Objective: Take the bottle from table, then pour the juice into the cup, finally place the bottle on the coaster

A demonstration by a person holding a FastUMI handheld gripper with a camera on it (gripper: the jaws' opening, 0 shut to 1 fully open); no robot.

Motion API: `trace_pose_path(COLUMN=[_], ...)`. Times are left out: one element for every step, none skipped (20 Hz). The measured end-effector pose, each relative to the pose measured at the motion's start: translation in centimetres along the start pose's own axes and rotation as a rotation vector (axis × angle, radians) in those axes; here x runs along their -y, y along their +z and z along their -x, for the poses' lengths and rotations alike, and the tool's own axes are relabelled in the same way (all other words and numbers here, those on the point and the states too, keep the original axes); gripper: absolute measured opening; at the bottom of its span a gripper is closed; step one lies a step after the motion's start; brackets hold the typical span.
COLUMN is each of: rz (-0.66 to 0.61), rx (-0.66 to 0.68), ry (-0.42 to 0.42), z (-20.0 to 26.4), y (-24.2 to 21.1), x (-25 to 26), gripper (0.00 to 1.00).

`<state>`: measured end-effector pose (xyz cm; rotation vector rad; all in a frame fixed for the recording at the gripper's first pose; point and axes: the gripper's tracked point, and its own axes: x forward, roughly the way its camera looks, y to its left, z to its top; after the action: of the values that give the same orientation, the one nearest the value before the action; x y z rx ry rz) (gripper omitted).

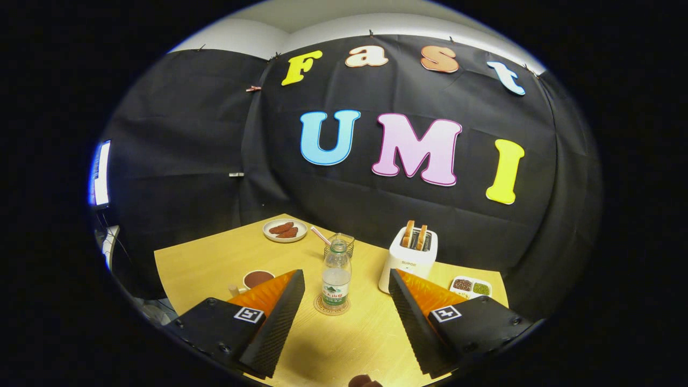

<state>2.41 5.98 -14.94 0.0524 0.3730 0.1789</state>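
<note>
A clear plastic bottle [336, 277] with a green label stands upright on a round coaster [330, 308] on the wooden table [209, 258]. It is just ahead of my gripper [346, 275], in line with the gap between the fingers. The fingers stand wide apart and touch nothing. A white cup [258, 278] holding dark liquid sits to the left of the bottle, partly hidden behind the left finger [279, 312].
A white toaster [408, 260] with two bread slices stands right of the bottle, beyond the right finger. Behind the bottle is a small wire basket [342, 245] with a striped straw [321, 235] beside it. Farther back lies a plate of brown food [285, 230]. A divided dish [471, 287] sits at the far right.
</note>
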Motion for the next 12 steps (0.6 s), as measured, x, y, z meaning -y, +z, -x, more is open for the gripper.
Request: trace_pose_path(rz=[-0.002,-0.008,-0.017,-0.022,-0.022,-0.017,-0.012,-0.010,-0.013,-0.019,-0.023,-0.023], rx=[0.002,0.000,0.001,0.008,0.019,0.026,0.028,0.030,0.030,0.026,0.020,0.017], ry=[-0.008,-0.013,-0.028,-0.041,-0.058,-0.073,-0.090,-0.100,-0.107,-0.110,-0.114,-0.120], z=[0.5,0.9,1.3,1.7,2.2,2.6,2.8,3.1,3.4,3.8,4.0,4.3], y=[0.4,0.6,1.0,1.5,1.9,2.4,2.6,2.8,2.9,2.7,2.6,2.5], x=[-0.1,-0.3,-0.3,-0.1,0.0,0.3,0.5,0.7,0.8,0.9,1.0,1.2], gripper=[0.96,0.96,0.96,0.96,0.97,0.97,0.97,0.97,0.97,0.97,0.97,0.97])
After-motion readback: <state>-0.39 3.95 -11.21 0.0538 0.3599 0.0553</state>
